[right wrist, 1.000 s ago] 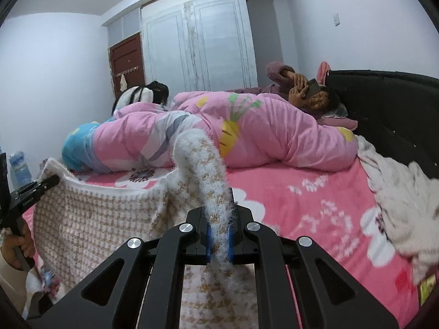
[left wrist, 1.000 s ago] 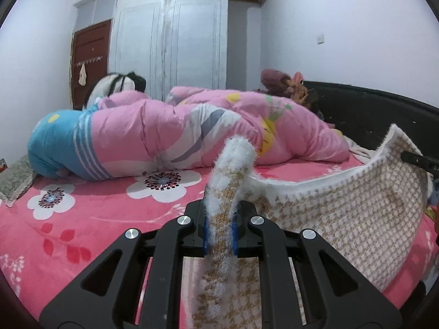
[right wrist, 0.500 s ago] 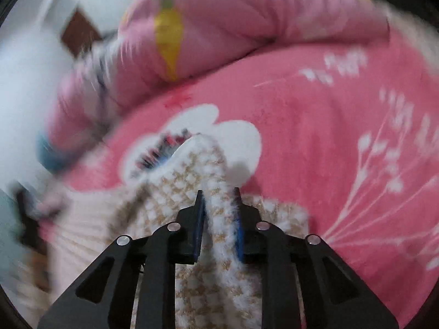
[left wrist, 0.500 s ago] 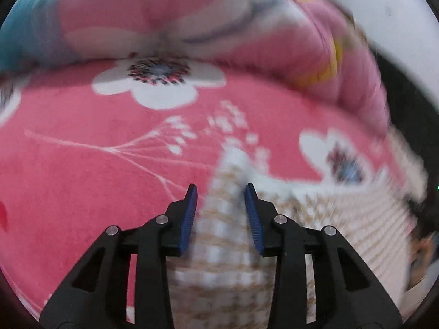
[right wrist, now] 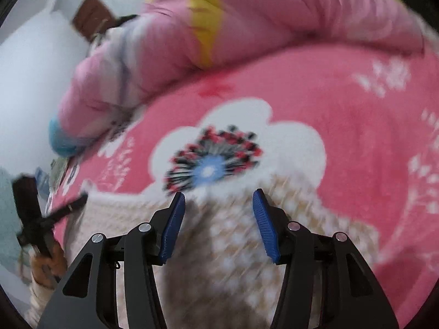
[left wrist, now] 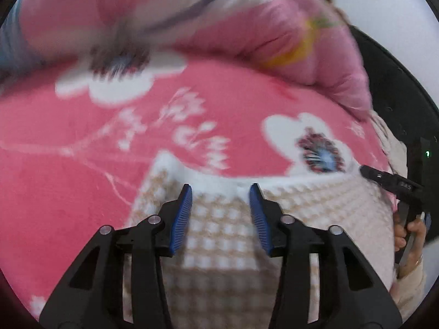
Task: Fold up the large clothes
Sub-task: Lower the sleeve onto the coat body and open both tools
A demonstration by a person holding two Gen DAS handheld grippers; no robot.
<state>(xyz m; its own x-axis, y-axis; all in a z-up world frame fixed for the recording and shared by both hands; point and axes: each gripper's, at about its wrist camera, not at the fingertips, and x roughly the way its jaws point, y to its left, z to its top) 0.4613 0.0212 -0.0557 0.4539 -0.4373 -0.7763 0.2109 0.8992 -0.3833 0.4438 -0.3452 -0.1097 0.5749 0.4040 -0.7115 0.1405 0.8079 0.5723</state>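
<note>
Blue ribbed pads on the left gripper (left wrist: 221, 189) are spreading apart right now, jaws about half open, gripping nothing. Between them lies the beige-and-white checked knit garment (left wrist: 225, 235), its fluffy white edge just beyond the fingertips, and neither pad presses on it.

Over to the right gripper (right wrist: 218, 194): same story, blue pads opening, roughly half spread, and the knit (right wrist: 236, 241) sits loose in the gap with its top edge just past the tips.

That garment is spread flat on the pink fleece bedsheet with white flowers (left wrist: 68, 181), its far edge running across from one gripper to the other. One big white flower with a blue centre (right wrist: 211, 164) lies just beyond the garment's edge, in front of the right gripper. Further back from the garment, a puffy pink quilted duvet (left wrist: 219, 22) is heaped across the bed. Off the garment's right side, in the left view, a hand (left wrist: 411, 235) grips the other tool's handle.
</note>
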